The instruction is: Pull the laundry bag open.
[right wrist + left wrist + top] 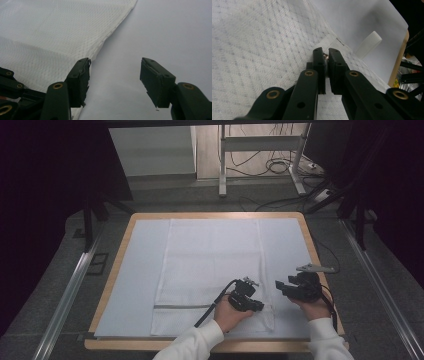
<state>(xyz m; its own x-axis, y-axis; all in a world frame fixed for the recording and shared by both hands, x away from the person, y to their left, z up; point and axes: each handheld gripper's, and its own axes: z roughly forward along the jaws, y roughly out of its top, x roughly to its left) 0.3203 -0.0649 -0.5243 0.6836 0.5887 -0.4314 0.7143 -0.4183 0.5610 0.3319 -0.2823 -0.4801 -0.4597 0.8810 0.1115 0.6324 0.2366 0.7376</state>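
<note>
Working at the near right corner of a white mesh laundry bag (212, 265), the person has it spread flat on the pale sheet (135, 270) that covers the worktop (120, 247). Its grey zipper (182, 306) runs along the near end. The left gripper (257, 306) has its fingers (319, 67) pressed almost together on a small metal piece, probably the zipper pull (326, 56), at the bag's corner seam. The right gripper (280, 286) hovers just beside the bag's right edge, fingers (80, 77) spread wide and holding nothing. By my reading the pull is caught and the zip sits at its end; whether it is done up I cannot tell. Any folding or lifting of the bag looks not yet begun
</note>
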